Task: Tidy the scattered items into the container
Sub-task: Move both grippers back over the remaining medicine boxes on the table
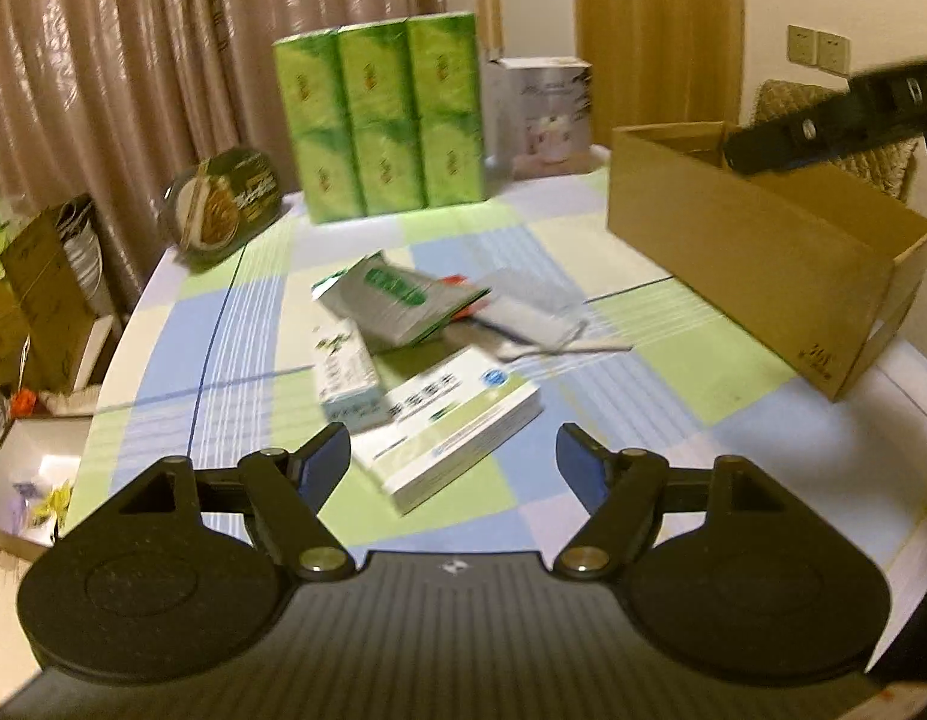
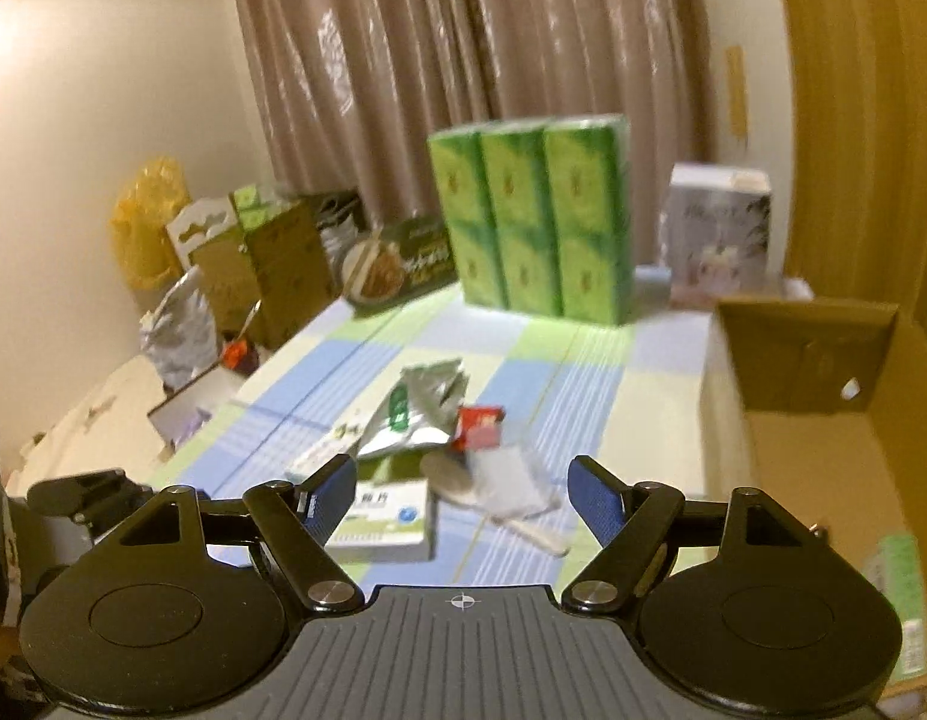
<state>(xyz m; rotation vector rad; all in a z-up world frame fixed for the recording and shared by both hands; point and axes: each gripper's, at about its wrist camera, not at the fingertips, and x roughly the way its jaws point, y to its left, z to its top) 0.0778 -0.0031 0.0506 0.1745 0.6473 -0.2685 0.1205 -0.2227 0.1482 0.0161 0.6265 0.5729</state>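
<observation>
Left wrist view: checked tablecloth [image 1: 163, 360] across the frame, cardboard box [image 1: 763, 276] at right, open-topped, its near wall facing the pile. Green tissue packs [image 1: 382, 120] at top centre, well apart from the work.

Scattered at centre, overlapping: silver foil pouch [image 1: 397, 300], white-and-green medicine box [image 1: 457, 420], small white carton [image 1: 346, 378], clear sachet with plastic spoon [image 1: 541, 330], red packet [image 1: 463, 285] partly hidden under the pouch.

Left gripper [image 1: 454, 450] at lower centre, jaws wide apart, empty, hovering just above the medicine box. Right gripper [image 2: 463, 480], seen in the right wrist view, likewise spread and empty, above the pile beside the box.

Likely trouble: flat medicine box hard to pinch from above, prone to sliding on smooth cloth; overlapping items dragged along; limp sachet slipping free; both grippers colliding over one pile; load catching the box wall.
</observation>
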